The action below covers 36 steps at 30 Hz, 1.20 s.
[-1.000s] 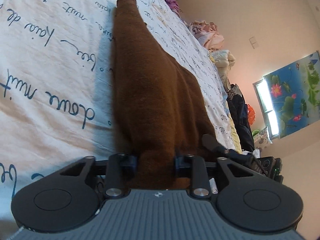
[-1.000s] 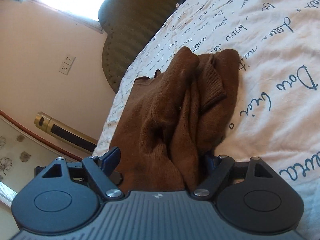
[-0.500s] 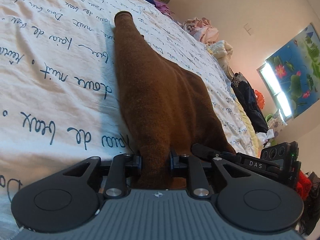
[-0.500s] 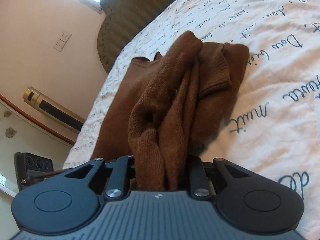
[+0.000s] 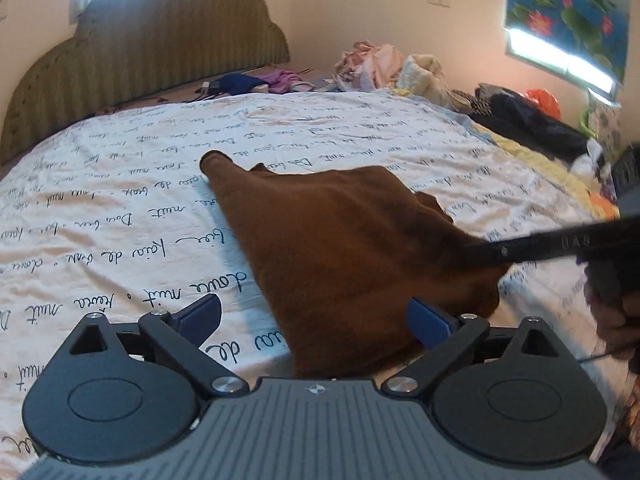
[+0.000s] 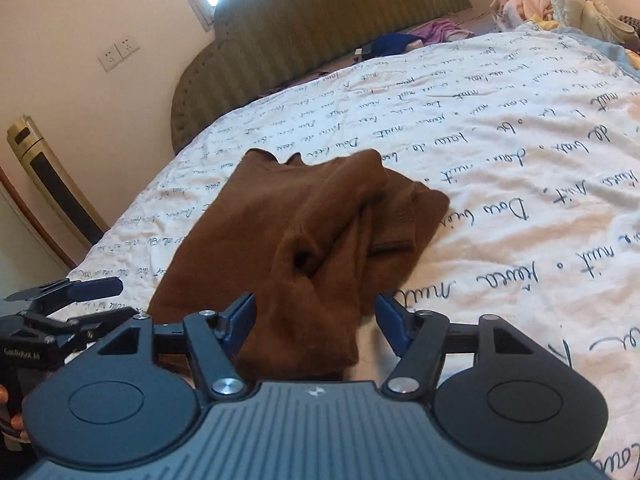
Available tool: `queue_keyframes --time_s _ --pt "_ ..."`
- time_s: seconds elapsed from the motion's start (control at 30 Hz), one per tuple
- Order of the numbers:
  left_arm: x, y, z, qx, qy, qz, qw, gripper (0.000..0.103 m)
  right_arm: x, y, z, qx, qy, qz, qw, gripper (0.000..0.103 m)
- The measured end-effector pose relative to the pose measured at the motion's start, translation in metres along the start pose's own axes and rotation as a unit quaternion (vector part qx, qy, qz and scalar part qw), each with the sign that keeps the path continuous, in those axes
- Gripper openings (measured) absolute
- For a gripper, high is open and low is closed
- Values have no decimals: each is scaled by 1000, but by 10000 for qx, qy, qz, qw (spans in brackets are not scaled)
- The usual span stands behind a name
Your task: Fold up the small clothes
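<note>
A small brown knit sweater (image 5: pixel 344 240) lies on the white bedspread with dark script (image 5: pixel 120 208), one sleeve stretched toward the headboard. My left gripper (image 5: pixel 316 314) is open; the sweater's near edge lies between its blue-tipped fingers, unheld. In the right wrist view the sweater (image 6: pixel 304 232) is bunched in folds on the bedspread (image 6: pixel 520 184). My right gripper (image 6: pixel 316 320) is open with the near hem between its fingers. The right gripper's finger (image 5: pixel 560 246) crosses the left wrist view at the right; the left gripper (image 6: pixel 80 304) shows at the left of the right wrist view.
A green padded headboard (image 5: pixel 140 44) stands at the far end. Blue and purple clothes (image 5: pixel 256 80) lie by it. A pile of pale and dark clothes (image 5: pixel 440 76) lines the bed's right side. A gold-topped standing unit (image 6: pixel 48 176) is by the left wall.
Both grippers were shut on the sweater's edge; both have now opened and let it drop onto the bed. Both cameras have tilted level toward the headboard.
</note>
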<state>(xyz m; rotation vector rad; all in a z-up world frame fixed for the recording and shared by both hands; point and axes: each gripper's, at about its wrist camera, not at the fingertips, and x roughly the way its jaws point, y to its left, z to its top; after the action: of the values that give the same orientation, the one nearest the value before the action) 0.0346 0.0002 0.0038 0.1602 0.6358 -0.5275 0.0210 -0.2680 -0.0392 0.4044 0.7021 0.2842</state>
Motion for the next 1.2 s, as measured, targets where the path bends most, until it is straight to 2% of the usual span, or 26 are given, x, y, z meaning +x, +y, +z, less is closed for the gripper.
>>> queue_keyframes --time_s 0.1,0.17,0.2,0.23,0.27,0.37,0.43,0.5,0.57,0.63,0.7,0.77,0.83,0.9,0.97,1.03,1.07,1.17,1.2 --pt "-4 -20 -22 886 -84 191 9958 103 -9 -10 -9 445 -66 162 9989 61" --pt "1 -29 -29 1288 -24 537 9902 103 -14 -11 -9 528 -174 108 9984 52" --pt "5 -32 -32 1426 -3 727 9871 103 -14 -11 -8 548 -171 110 9983 40" --pt "9 -33 -33 1503 -37 936 9842 103 -13 -11 -8 590 -166 124 9980 26" --pt "10 -32 -34 1514 -99 1093 9824 103 -11 -12 -8 649 -157 108 9977 21" --pt "10 -20 -32 1263 -258 1401 9817 103 -7 -12 -9 653 -117 115 9977 14" --pt "5 -8 -29 1047 -322 1633 9805 103 -9 -16 -11 878 -110 355 9954 9" --pt "0 2 -30 853 -320 1742 9805 103 -16 -15 -14 999 -125 617 9930 9" --pt "2 13 -34 705 -131 1742 9821 103 -16 -9 -17 877 -61 664 9939 9" --pt "5 17 -37 603 128 1705 9834 100 -10 -2 -23 538 7 242 9983 9" --pt "-5 17 -36 420 112 1479 9880 99 -3 1 -28 223 154 -122 9996 12" --pt "-23 14 -30 156 -126 1159 9931 103 -14 8 -30 94 -84 -336 9994 13" --pt "-33 8 -20 -105 -294 887 9956 103 -30 25 -29 -286 -459 -479 9974 14" --pt "-27 -3 -10 -334 -241 776 9961 103 -35 42 -28 -668 -641 -604 9939 15" --pt "-9 -13 -8 -419 -7 747 9963 103 -24 44 -27 -722 -481 -651 9941 20" --pt "12 -17 -12 -447 317 983 9936 103 -6 37 -30 -648 -118 -892 9938 29" --pt "17 -17 -14 -513 442 1078 9919 102 0 32 -34 -594 8 -996 9933 30" --pt "13 -12 -18 -930 468 935 9902 103 -14 25 -39 -261 -117 -883 9957 37" --pt "9 -11 -18 -1083 474 913 9888 103 -22 28 -38 -288 -216 -912 9952 50"
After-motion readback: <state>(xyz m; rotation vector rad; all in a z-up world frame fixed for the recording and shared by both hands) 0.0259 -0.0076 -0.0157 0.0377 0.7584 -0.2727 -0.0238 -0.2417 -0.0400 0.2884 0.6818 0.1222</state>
